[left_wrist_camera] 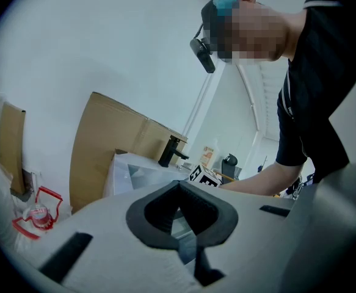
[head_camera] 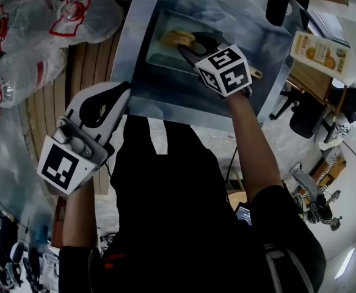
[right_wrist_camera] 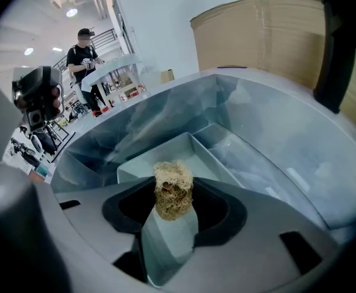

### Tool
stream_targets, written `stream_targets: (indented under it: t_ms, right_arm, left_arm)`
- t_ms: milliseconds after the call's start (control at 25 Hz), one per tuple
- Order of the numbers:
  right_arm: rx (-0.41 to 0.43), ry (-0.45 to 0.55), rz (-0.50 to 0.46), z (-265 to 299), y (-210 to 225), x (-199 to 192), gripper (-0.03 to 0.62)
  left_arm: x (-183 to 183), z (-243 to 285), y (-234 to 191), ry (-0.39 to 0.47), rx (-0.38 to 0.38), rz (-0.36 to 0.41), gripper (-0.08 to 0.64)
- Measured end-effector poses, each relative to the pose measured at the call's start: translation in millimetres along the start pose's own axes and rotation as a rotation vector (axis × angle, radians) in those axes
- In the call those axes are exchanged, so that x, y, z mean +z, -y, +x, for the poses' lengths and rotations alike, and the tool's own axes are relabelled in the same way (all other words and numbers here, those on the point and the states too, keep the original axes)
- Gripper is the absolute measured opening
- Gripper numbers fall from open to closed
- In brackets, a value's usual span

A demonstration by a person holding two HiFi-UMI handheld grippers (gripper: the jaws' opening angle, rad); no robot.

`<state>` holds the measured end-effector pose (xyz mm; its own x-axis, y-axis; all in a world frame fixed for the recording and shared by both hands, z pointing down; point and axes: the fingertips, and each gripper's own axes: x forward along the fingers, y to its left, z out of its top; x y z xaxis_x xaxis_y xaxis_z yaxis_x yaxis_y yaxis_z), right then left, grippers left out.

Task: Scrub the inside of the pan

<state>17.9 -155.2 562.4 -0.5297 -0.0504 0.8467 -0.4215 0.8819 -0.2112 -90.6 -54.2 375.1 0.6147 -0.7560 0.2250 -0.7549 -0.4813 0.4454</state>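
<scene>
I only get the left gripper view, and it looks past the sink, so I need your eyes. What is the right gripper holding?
Observer: The right gripper is shut on a tan fibrous scrubbing pad.
Operator: Where is that pad?
Observer: Over the inside of the pale rectangular pan, which lies in the steel sink. I cannot tell whether it touches.
Operator: And my left gripper?
Observer: The left gripper hangs outside the sink's near left corner, away from the pan.
</scene>
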Motion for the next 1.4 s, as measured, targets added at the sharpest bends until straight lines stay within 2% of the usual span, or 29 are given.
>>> stream_targets:
  t_ms: [920,1120,1400]
  right_arm:
    - [-0.054,-0.079,0.027,-50,43,-65,0.189]
    - [-0.061,-0.084,-0.001,-50,43,-66,0.189]
    - [-0.062,-0.064,0.010,-53,40,-59,0.189]
  left_arm:
    - [9,63,48,-0.031,-0.088,0.043,0.017]
    - [8,65,53,-0.033,-0.092,0.045,0.017]
    - [10,52,45,-0.016,-0.065,0.042,0.017]
